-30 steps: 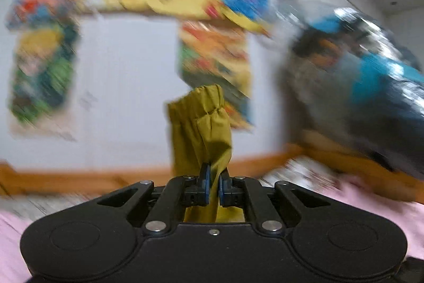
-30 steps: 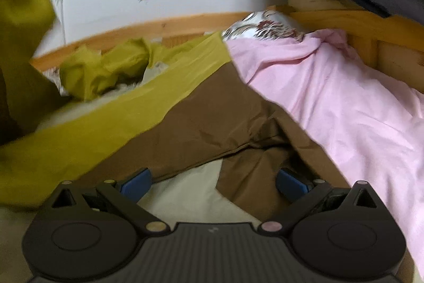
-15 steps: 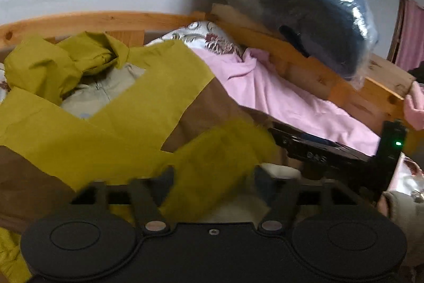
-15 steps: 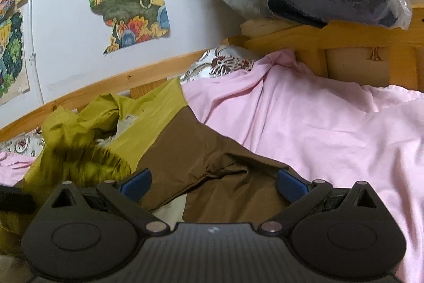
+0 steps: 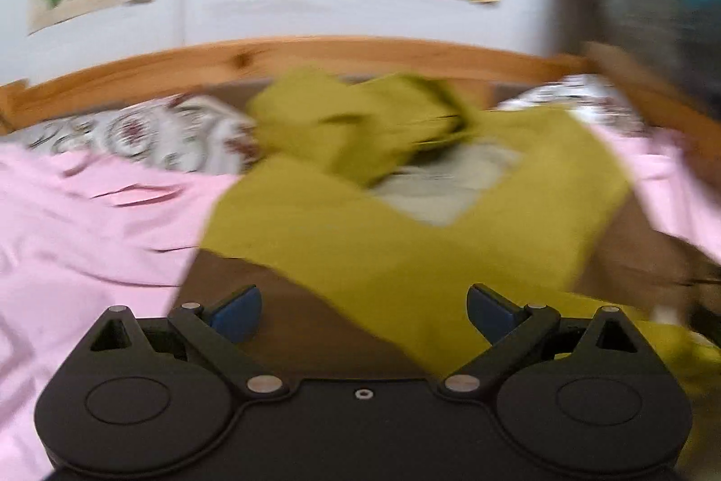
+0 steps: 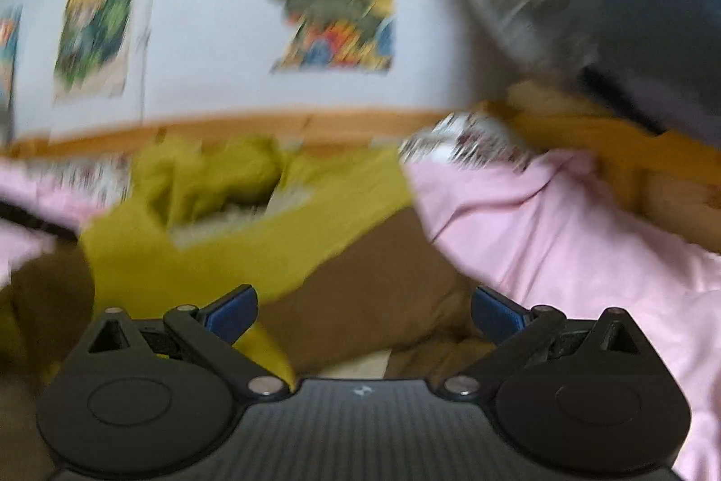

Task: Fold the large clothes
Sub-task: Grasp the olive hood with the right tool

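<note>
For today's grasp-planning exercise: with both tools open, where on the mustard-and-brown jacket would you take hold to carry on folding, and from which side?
Judging from the blurred views, take the jacket by its brown left edge, where it ends on the pink sheet. Bring the left hand-held gripper in from the left, low, one finger under. That edge looks flat and free; the bunched hood offers no clean fold line.

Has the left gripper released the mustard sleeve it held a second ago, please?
Yes. The left gripper is open and low over the jacket on the bed, below the wooden rail.
</note>
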Demonstrator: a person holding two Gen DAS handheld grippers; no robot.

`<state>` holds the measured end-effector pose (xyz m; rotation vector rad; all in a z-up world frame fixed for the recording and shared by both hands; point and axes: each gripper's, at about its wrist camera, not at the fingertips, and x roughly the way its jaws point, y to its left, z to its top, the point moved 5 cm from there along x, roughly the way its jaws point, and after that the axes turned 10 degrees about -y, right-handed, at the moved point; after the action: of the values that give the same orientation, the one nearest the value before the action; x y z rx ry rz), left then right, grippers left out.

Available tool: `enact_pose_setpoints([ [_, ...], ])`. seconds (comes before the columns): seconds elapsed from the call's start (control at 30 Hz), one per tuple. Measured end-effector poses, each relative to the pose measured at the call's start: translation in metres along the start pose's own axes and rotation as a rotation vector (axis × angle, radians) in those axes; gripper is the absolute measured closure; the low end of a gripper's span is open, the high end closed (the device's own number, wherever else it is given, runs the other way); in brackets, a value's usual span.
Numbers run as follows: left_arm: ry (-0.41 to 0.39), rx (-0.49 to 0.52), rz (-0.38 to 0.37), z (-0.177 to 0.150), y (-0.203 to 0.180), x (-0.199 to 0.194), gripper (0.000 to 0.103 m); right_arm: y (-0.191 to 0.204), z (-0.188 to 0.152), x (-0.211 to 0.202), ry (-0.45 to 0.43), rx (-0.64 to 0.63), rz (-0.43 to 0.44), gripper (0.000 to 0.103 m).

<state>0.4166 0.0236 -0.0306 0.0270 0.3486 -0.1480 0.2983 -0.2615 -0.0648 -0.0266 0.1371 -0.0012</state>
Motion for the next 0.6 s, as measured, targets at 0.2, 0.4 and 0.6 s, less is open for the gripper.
enact_pose_setpoints([
  [0.2,0.085,0.092,0.175,-0.031,0.034,0.037,0.005,0.015,-0.018,0.020,0.135,-0.079,-0.020,0.000],
  [0.4,0.061,0.184,0.160,-0.034,0.028,0.032,0.002,0.009,-0.019,0.019,0.146,-0.048,-0.012,0.000],
  [0.6,0.060,0.059,0.124,-0.020,0.032,0.015,0.001,0.028,0.044,0.050,0.050,-0.091,0.093,0.000],
])
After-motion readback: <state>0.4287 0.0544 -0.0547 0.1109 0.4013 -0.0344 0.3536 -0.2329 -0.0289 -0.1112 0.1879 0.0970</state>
